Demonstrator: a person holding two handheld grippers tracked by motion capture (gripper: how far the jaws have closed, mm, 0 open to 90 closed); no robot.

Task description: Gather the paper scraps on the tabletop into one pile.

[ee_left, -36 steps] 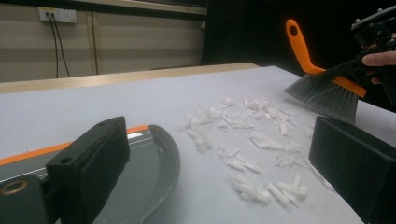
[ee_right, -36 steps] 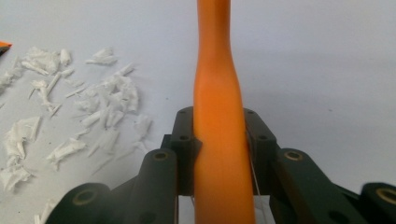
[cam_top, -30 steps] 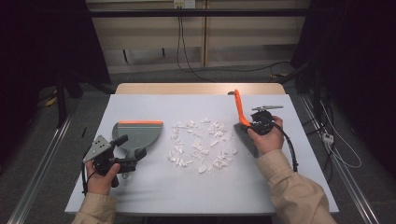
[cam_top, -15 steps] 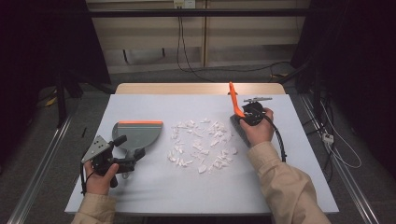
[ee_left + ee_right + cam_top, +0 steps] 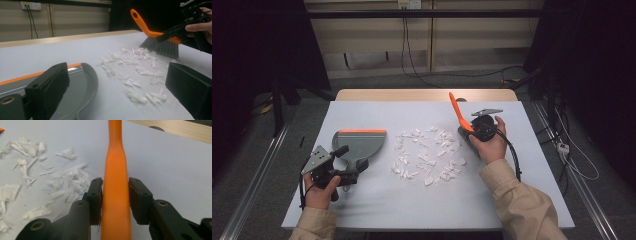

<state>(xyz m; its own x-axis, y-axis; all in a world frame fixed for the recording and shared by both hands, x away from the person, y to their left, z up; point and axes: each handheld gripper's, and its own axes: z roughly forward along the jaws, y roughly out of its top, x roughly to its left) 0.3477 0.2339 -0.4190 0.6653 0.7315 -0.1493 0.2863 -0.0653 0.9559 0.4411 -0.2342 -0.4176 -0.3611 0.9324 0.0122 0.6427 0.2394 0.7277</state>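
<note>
The left gripper (image 5: 343, 167) sits low at the left of the bench (image 5: 377, 210), its fingers (image 5: 47, 87) spread wide and empty. The high view places it at the rear of the grey dustpan (image 5: 358, 145); the left gripper view shows the pan's curved rim (image 5: 87, 85) lying between those fingers, untouched. Scattered white paper scraps (image 5: 427, 152) cover the middle of the bench. At their right edge the right gripper (image 5: 469, 134) holds the brush (image 5: 160, 45), bristles resting on the bench beside the scraps. The right gripper view shows its fingers (image 5: 96, 200) on either side of the orange handle (image 5: 115, 195); they have just been easing apart, with a thin gap on one side.
</note>
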